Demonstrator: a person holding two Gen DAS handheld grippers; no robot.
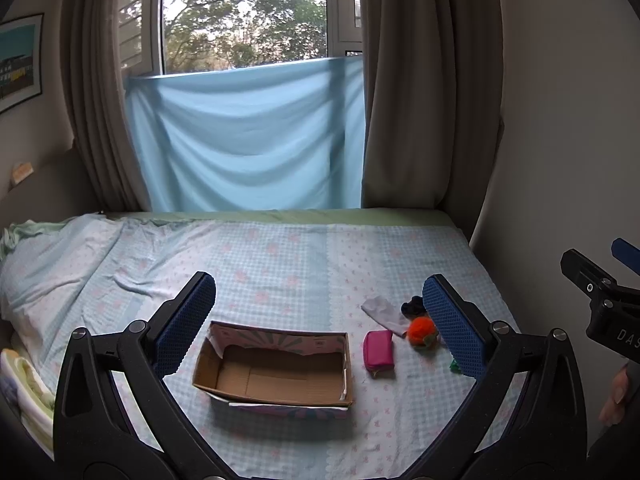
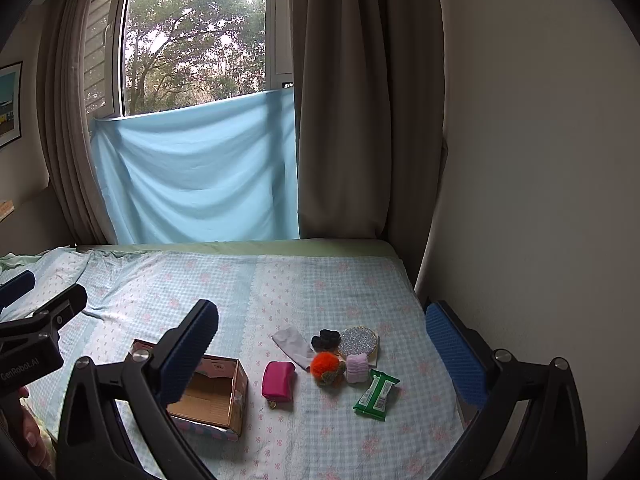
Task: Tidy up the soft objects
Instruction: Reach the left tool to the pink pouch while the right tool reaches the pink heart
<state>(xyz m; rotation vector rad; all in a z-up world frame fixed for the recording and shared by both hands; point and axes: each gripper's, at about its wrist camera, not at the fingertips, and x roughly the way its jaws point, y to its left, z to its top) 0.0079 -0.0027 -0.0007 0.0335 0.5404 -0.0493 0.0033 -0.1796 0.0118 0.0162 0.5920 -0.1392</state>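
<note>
— Both tools wide apart and empty: left tool (image 1: pixel 320 320) hovering above the cardboard box (image 1: pixel 276 364), right tool (image 2: pixel 320 344) above the cluster of small things on the bed (image 2: pixel 280 280).

— Box status?

— Open, nothing inside, lying on the checked sheet left of the pile. Beside it, a pink pouch (image 2: pixel 278 380); further right, a white sock (image 2: pixel 292 344), a dark hair clip (image 2: pixel 325 339), an orange pom-pom (image 2: pixel 323 364), a pale pink band (image 2: pixel 357 367), a green wipes packet (image 2: pixel 376 396). Behind those, a glittery round case (image 2: pixel 358 340).

— Risks from here?

— Crowding, mostly. Pom-pom touching the sock's end, and close against the band and clip; a closing pinch there likely to drag a neighbour along or snag two at once. Soft mattress underneath too: pressing down probably sinks the sheet, possibly catching fabric between the pads instead of the item.

— And the box?

— Light and unanchored, torn along the far wall. Easily nudged or tipped by a careless drop against the rim. Steadying with the left tool perhaps wise.

— Anything else?

— Glittery case looks hard, not soft; sorting it in by mistake a plausible slip.
</note>
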